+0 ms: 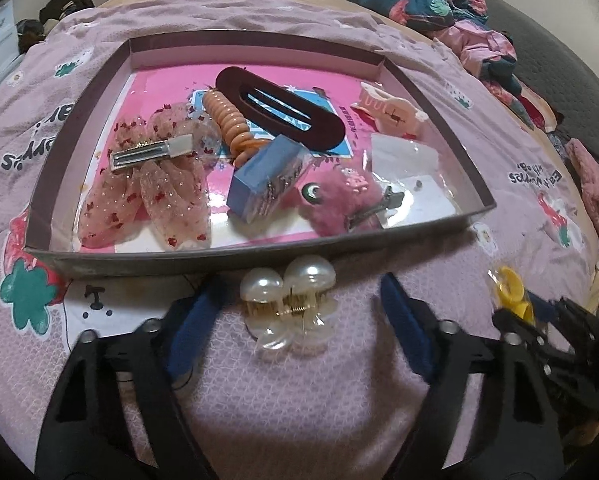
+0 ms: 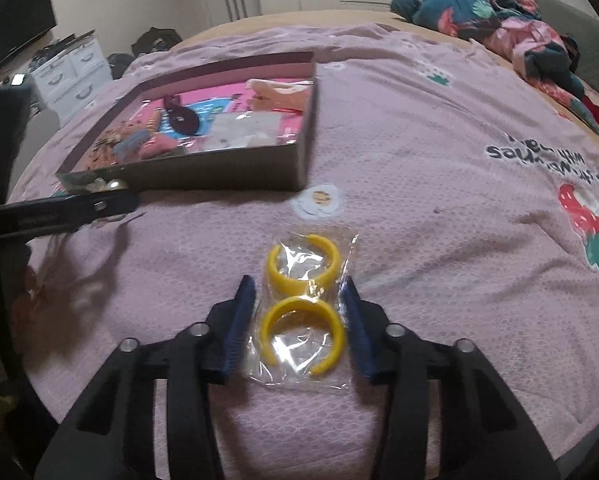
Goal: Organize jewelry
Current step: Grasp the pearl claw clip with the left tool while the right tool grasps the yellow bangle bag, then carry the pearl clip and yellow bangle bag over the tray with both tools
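A pearl claw clip (image 1: 289, 304) lies on the pink bedspread just in front of the shallow box (image 1: 235, 258). My left gripper (image 1: 299, 300) is open, its blue fingers on either side of the clip, not touching it. The box holds a pink mesh bow clip (image 1: 155, 184), a dark oval clip (image 1: 279, 110), an orange coil tie (image 1: 231, 120), a blue packet (image 1: 267, 176) and a pink furry clip (image 1: 339, 200). A clear bag with two yellow hoop earrings (image 2: 303, 304) lies between the blue fingers of my right gripper (image 2: 299, 292), which is open around it.
The box (image 2: 227, 176) lies left of the earrings in the right wrist view, with the left gripper's finger (image 2: 59, 212) in front of it. Bundled floral clothes (image 2: 499, 12) lie at the far right of the bed. White drawers (image 2: 71, 72) stand beyond the bed's left edge.
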A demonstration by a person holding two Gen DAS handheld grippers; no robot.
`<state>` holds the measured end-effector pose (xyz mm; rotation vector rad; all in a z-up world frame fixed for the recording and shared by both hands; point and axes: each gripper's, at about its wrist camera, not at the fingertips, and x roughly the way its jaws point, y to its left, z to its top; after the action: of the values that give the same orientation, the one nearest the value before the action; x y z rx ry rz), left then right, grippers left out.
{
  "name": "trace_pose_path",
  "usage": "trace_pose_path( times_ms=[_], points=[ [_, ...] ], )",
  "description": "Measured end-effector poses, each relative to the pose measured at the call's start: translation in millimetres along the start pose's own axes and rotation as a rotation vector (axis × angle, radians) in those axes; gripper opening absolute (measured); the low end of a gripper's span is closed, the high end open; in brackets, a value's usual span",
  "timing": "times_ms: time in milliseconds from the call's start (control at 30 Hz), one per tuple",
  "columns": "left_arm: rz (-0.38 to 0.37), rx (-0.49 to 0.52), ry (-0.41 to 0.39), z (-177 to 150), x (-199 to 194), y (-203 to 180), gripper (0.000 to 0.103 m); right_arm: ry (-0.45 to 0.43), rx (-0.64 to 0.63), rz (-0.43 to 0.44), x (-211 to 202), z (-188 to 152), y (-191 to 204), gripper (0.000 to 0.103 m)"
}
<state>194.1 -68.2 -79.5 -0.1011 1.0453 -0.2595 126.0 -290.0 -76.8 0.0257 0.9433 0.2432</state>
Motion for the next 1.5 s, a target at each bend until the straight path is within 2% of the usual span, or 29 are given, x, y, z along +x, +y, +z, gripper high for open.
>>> trace_pose_path(
  times_ms=[33,167,200,467,833,1500],
  points=[
    [0.004,-0.004,0.001,0,1,1,0.063,-0.001,-0.003,0.007,-1,0,2,0.039],
    [0.024,0.001,-0.007,-3,0,4,0.039,-0.009,-0.019,0.107,-8,-2,17,0.038],
    [0.011,-0.002,-0.008,-4,-1,6,0.037,-0.012,-0.036,0.112,-10,-2,23,0.038],
    [-0.037,-0.015,-0.017,-12,-20,16,0.037,-0.053,-0.103,0.164,-30,3,55,0.038],
    [-0.05,-0.016,-0.057,-24,-63,28,0.037,-0.091,-0.146,0.196,-39,27,79,0.038],
    [-0.009,0.023,-0.159,11,-110,45,0.037,-0.175,-0.175,0.179,-42,81,88,0.038]
  ],
)
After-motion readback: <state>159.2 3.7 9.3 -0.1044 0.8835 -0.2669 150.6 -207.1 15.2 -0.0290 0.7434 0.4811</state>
